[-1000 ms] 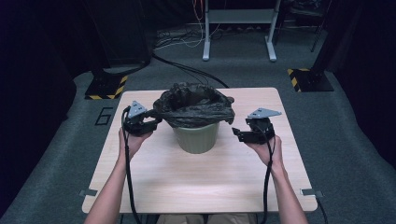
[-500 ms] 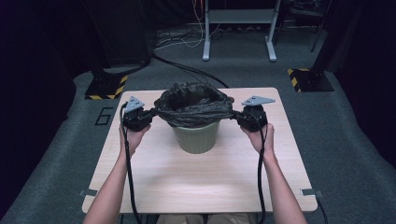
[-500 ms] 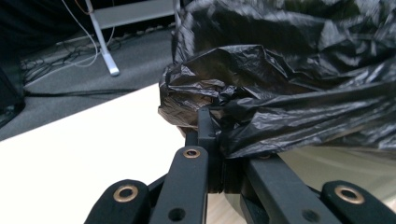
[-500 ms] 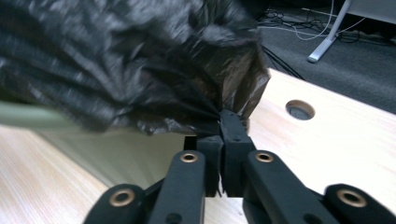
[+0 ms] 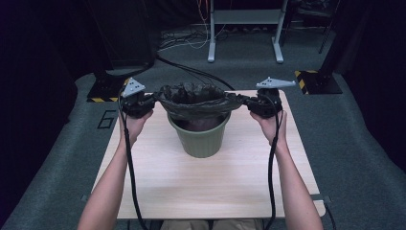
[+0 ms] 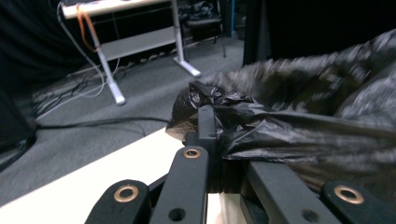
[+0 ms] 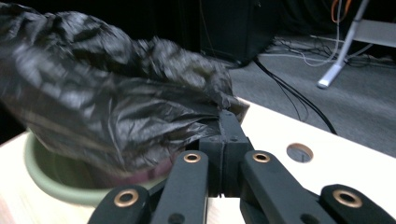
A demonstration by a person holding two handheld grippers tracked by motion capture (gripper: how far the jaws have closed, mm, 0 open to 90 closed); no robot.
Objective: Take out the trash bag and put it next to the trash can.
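So we had the green bin (image 5: 200, 139) sitting around the middle of the wooden table (image 5: 210, 187), a bit toward the far side, with the black bin bag (image 5: 196, 98) stretched out flat above its rim. The bag's lower part hung down into the bin, and the top was pulled wide to both sides.

The left gripper (image 5: 143, 103) was off the bin's left side, raised above the table, and in the left gripper view its jaws were pressed together with a bunched bit of the bag's edge (image 6: 205, 112) pinched between them. The right gripper (image 5: 253, 103) mirrored it on the other side, and the right gripper view showed the same deal: jaws closed tight on the bag's plastic (image 7: 205, 112), with the bin's green rim (image 7: 51, 186) just below.

Both of the person's forearms came in from the near edge. Black cables (image 5: 129, 172) trailed back down along the arms. Past the table we saw grey carpet and a white desk frame (image 5: 244, 28).
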